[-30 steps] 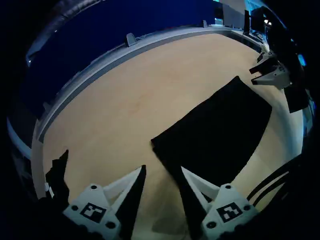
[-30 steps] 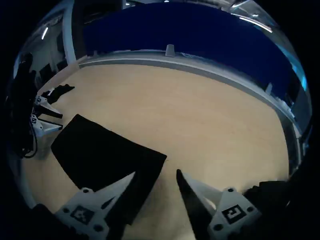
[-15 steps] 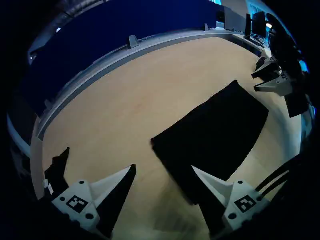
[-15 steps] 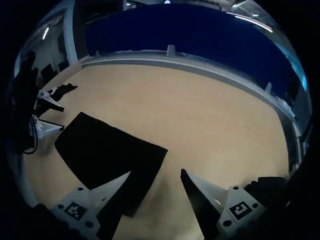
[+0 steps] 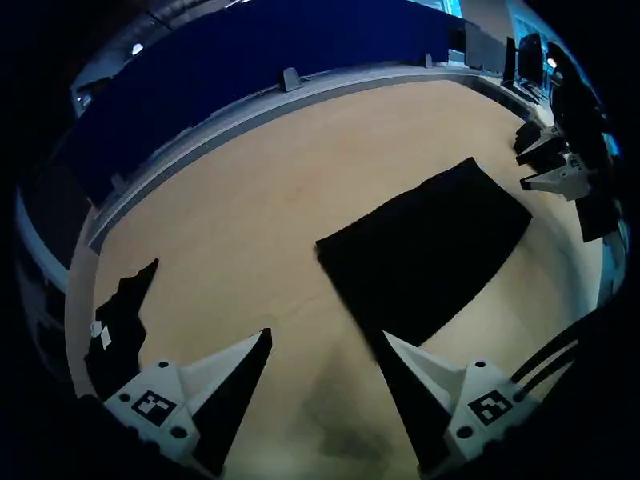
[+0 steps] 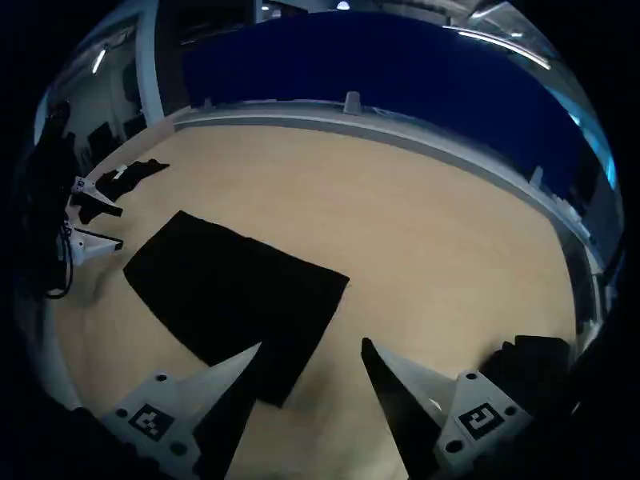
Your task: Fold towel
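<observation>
A black towel (image 5: 428, 248) lies flat as a folded rectangle on the light wooden table (image 5: 264, 208). In the left gripper view my left gripper (image 5: 324, 360) stands open just short of the towel's near corner, with nothing between its fingers. The right gripper (image 5: 552, 164) shows far off at the towel's other end, open. In the right gripper view the towel (image 6: 236, 292) lies ahead and to the left, and my right gripper (image 6: 312, 364) is open above its near edge, holding nothing. The left gripper (image 6: 88, 220) appears beyond the towel's far end.
A dark cloth (image 5: 120, 320) lies near the table's left edge, seen also as a dark cloth (image 6: 132, 172) at the far left. Another dark heap (image 6: 528, 360) sits at the right. A grey rail (image 5: 256, 112) and blue partition (image 6: 384, 72) line the table's back.
Both grippers opened wider about a second ago and have since pulled back and up from the towel, which lies still and now looks farther from the fingertips.
</observation>
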Action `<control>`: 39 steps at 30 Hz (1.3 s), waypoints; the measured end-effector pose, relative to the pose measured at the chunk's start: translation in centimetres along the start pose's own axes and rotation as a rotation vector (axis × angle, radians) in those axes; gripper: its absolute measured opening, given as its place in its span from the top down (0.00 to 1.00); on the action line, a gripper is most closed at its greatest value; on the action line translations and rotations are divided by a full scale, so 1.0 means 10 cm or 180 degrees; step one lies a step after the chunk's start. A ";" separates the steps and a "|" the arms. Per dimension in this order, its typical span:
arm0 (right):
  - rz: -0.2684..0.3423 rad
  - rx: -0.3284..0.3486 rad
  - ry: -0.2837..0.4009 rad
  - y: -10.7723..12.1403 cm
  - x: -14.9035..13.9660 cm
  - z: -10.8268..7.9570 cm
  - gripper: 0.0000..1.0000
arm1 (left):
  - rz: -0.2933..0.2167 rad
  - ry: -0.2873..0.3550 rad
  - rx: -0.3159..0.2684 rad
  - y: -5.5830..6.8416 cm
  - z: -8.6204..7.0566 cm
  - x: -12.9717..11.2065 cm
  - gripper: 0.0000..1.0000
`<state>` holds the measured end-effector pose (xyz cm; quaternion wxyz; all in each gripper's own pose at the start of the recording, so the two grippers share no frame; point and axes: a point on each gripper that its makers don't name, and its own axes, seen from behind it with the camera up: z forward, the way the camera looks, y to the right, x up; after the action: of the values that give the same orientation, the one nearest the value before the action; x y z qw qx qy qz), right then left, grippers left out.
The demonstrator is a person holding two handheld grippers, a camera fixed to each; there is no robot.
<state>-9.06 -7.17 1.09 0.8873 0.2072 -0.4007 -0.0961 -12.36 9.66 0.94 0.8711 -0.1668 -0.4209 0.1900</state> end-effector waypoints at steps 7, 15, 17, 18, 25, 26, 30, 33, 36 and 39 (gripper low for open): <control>-0.0047 0.0051 -0.0031 -0.10 -0.16 -0.12 0.14 | -0.0219 -0.0006 0.0068 0.03 -0.23 -0.25 0.08; -0.0112 0.0097 -0.0062 -0.17 -0.27 -0.20 0.14 | -0.0361 -0.0058 0.0134 0.05 -0.42 -0.54 0.07; -0.0131 0.0110 -0.0065 -0.19 -0.28 -0.22 0.14 | -0.0376 -0.0067 0.0147 0.04 -0.44 -0.59 0.07; -0.0143 0.0121 -0.0067 -0.19 -0.29 -0.22 0.14 | -0.0384 -0.0068 0.0157 0.03 -0.46 -0.60 0.07; -0.0305 0.0229 -0.0118 -0.26 -0.34 -0.22 0.14 | -0.0496 -0.0062 0.0235 -0.01 -0.60 -0.70 0.07; -0.0340 0.0247 -0.0132 -0.27 -0.35 -0.21 0.14 | -0.0518 -0.0061 0.0249 -0.02 -0.63 -0.73 0.07; -0.0474 0.0326 -0.0198 -0.32 -0.41 -0.19 0.14 | -0.0598 -0.0073 0.0321 -0.05 -0.77 -0.85 0.07; -0.0574 0.0384 -0.0265 -0.34 -0.46 -0.16 0.15 | -0.0666 -0.0089 0.0378 -0.07 -0.88 -0.97 0.07; -0.0658 0.0436 -0.0339 -0.35 -0.52 -0.12 0.16 | -0.0752 -0.0113 0.0437 -0.10 -1.00 -1.10 0.07; -0.0717 0.0473 -0.0401 -0.37 -0.56 -0.09 0.20 | -0.0853 -0.0144 0.0489 -0.12 -1.11 -1.23 0.07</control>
<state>-12.09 -8.30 -4.84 0.8262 0.3095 -0.4358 -0.1779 -10.35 1.35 -13.37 0.8892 -0.0377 -0.4431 0.1075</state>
